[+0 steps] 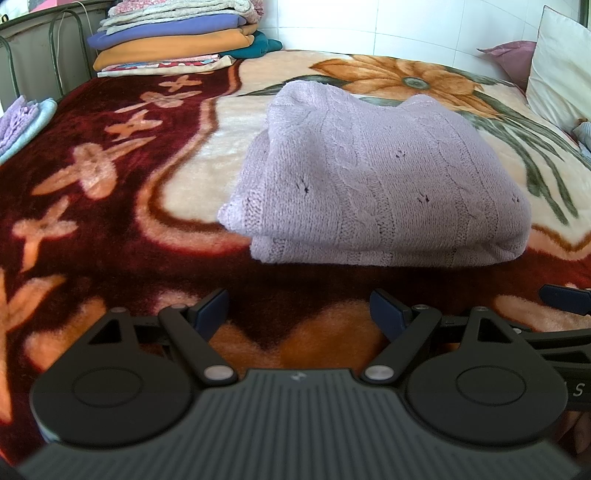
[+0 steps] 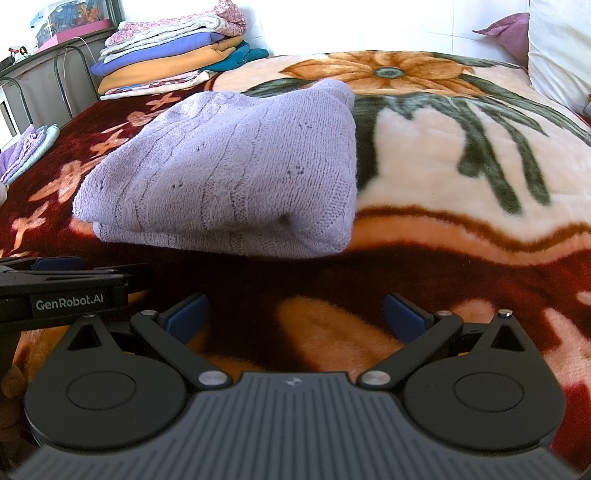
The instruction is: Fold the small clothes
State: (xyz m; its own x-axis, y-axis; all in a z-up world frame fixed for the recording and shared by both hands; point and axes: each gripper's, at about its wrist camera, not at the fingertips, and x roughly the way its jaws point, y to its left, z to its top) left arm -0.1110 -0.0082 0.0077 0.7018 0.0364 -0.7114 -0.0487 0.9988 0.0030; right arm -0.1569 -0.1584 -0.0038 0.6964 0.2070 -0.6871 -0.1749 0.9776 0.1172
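Nearest us, left gripper point(image 1: 299, 312) and right gripper point(image 2: 295, 317) both have jaws spread wide, nothing between them, hovering side by side over the floral blanket point(image 1: 110, 229). Just beyond we see the lilac knit sweater point(image 1: 380, 177) folded, lying flat on the blanket, untouched. Farther back: stack of folded linens point(image 1: 177, 33), pillow point(image 1: 561, 66) at right.

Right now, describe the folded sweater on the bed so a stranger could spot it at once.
On the flowered blanket, just ahead of both open grippers, lies the sweater, folded. It is lilac cable knit and lies alone mid-bed, unlike the stack of folded linens at the far corner.
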